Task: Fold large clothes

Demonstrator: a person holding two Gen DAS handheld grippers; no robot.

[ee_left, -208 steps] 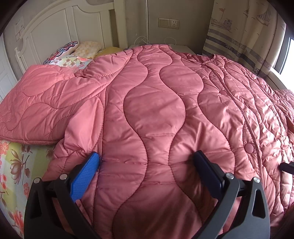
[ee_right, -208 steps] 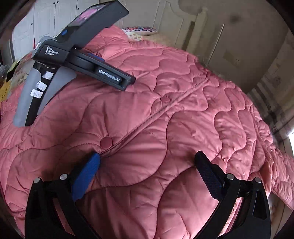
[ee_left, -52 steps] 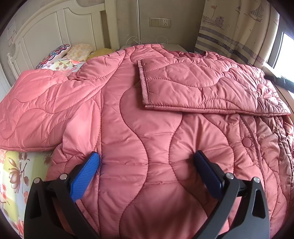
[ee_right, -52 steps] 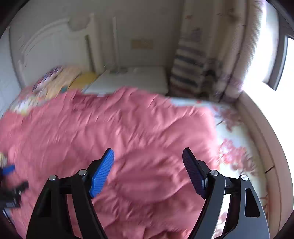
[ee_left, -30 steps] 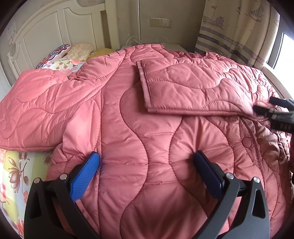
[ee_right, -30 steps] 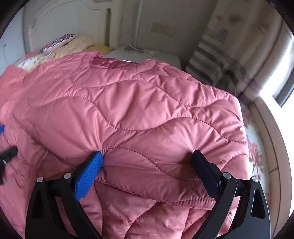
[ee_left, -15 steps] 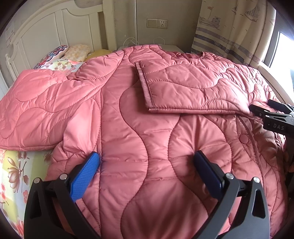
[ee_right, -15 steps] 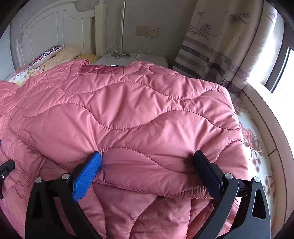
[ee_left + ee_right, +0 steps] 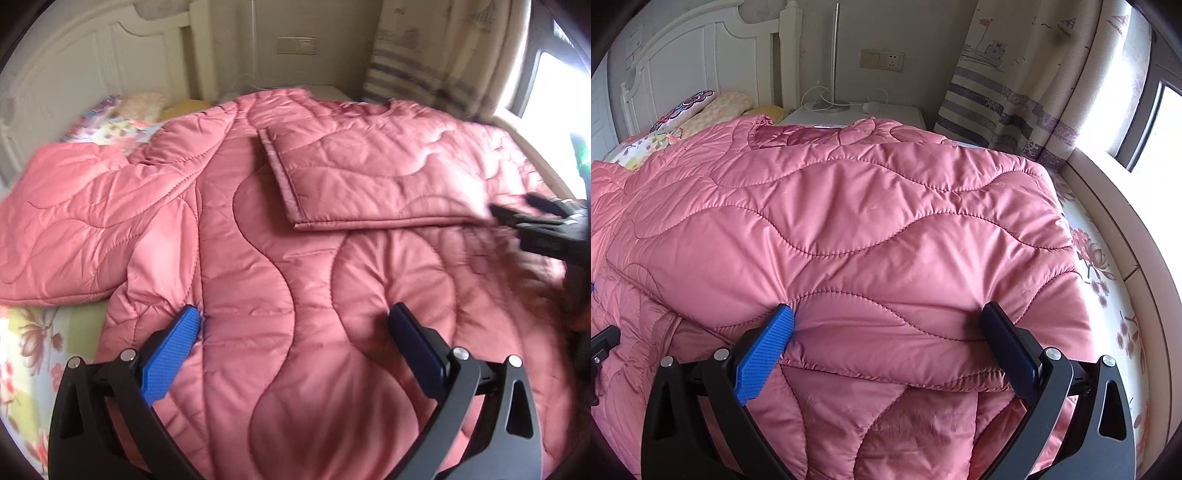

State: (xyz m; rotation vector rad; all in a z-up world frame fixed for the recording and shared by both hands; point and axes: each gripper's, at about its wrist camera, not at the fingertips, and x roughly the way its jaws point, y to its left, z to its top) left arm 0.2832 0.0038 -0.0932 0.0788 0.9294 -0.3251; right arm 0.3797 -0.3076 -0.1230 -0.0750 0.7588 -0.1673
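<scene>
A large pink quilted coat (image 9: 258, 229) lies spread on the bed. Its right sleeve (image 9: 376, 181) is folded across the body; the same sleeve fills the right wrist view (image 9: 849, 229). Its left sleeve (image 9: 81, 206) lies stretched out to the left. My left gripper (image 9: 295, 332) is open, its fingertips resting on the coat's lower body. My right gripper (image 9: 886, 325) is open over the folded sleeve's near edge, holding nothing. It also shows, blurred, at the right edge of the left wrist view (image 9: 543, 225).
A white headboard (image 9: 701, 62) and pillows (image 9: 698, 107) stand at the far end. A white nightstand (image 9: 857, 110) with a lamp sits behind the coat. A patterned curtain (image 9: 1034, 81) and window ledge (image 9: 1123, 206) run along the right. Floral sheet (image 9: 26, 354) shows at the left.
The left gripper has lifted and drawn back a little, its view blurred. The right gripper has barely moved over the folded sleeve. The sleeve was folded across the body several seconds earlier.
</scene>
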